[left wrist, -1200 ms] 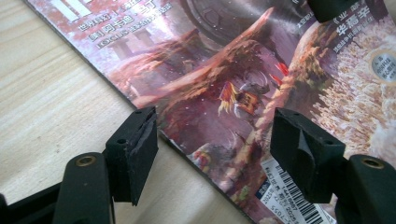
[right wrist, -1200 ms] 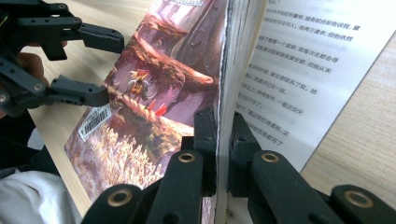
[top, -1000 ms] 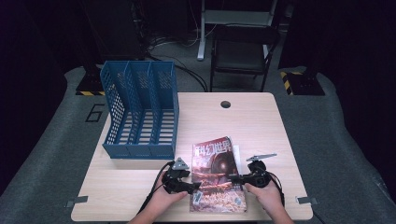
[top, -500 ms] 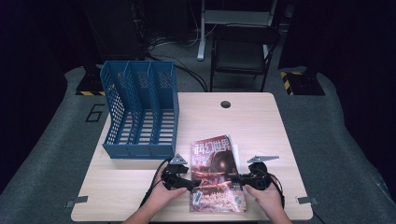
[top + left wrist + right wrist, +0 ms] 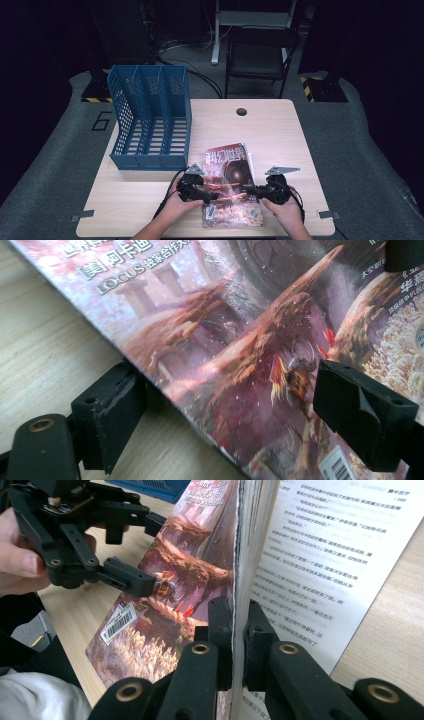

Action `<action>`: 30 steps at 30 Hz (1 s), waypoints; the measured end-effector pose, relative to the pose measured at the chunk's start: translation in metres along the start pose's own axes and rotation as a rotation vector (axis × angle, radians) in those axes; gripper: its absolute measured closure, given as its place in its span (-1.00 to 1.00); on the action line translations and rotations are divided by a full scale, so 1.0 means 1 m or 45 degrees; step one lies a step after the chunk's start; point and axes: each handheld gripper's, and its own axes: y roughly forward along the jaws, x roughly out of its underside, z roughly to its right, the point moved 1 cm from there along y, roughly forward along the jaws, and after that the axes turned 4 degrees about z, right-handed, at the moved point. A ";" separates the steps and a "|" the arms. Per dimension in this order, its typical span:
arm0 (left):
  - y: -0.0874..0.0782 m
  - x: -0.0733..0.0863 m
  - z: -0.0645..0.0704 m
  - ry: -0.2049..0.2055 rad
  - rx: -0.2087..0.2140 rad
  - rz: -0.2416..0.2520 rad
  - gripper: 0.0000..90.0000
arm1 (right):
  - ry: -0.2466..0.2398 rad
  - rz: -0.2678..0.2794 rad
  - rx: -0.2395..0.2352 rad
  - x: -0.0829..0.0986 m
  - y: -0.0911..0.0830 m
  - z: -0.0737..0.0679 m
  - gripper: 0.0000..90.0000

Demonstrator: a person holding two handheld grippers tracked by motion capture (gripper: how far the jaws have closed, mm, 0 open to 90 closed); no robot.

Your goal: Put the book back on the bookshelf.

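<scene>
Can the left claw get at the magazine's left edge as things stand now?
Probably yes. The left claw is open, its jaws standing on either side of the magazine's left edge, with nothing between them. The right claw is shut on the opposite edge.

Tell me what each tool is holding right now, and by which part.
The right tool is shut on the magazine, pinching a sheaf of pages at its open right-hand edge. The left tool holds nothing: its jaws stand open astride the magazine's left edge.

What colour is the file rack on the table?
The file rack is blue, with perforated walls; the high view shows it best.
</scene>
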 end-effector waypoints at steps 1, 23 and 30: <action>0.001 -0.001 -0.001 0.006 0.016 0.001 -0.70 | 0.000 0.004 -0.001 0.000 0.000 -0.001 0.91; 0.009 -0.006 -0.004 0.044 0.105 0.005 -0.74 | -0.006 0.054 -0.070 -0.004 -0.003 -0.004 0.91; 0.012 -0.009 -0.002 0.037 0.098 -0.004 -0.68 | -0.007 0.054 -0.059 -0.003 -0.002 -0.003 0.91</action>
